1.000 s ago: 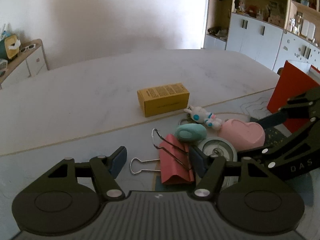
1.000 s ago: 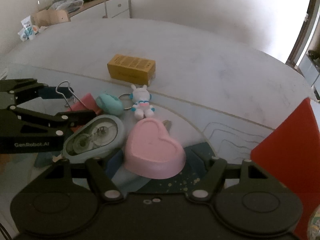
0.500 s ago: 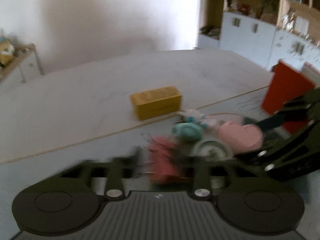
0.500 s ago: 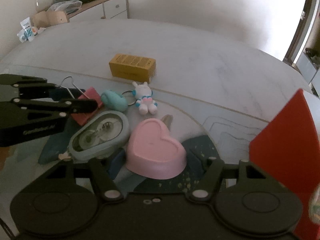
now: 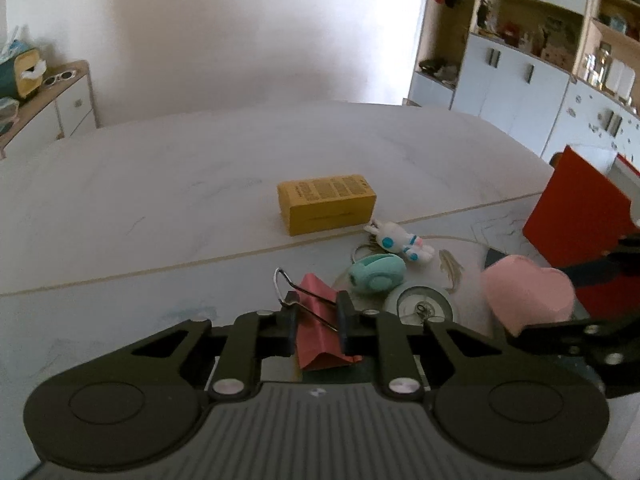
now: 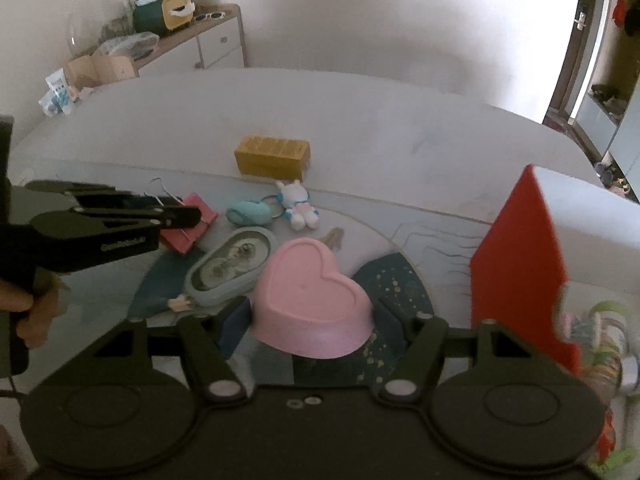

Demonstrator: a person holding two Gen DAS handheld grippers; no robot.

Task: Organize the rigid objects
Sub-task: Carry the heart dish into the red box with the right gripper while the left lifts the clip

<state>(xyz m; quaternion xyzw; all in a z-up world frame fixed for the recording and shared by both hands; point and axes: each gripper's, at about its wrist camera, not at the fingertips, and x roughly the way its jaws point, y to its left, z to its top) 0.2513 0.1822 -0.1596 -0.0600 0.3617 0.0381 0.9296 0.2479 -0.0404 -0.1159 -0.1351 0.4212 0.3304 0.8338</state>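
At lower centre the left tool [image 5: 316, 326] pinches the red binder clip [image 5: 320, 338]; the right tool [image 6: 310, 314] grips the pink heart dish [image 6: 310, 292]. The clip's wire handles could slip, or the dish's sloped wall squirt free over the worktop [image 5: 160, 184].

The left hand-held gripper [image 5: 316, 326] has closed from wide open onto the red binder clip [image 5: 320, 320].

"GenRobot.AI" lettering on left gripper [image 6: 176, 212], yellow box [image 5: 327, 203] print illegible
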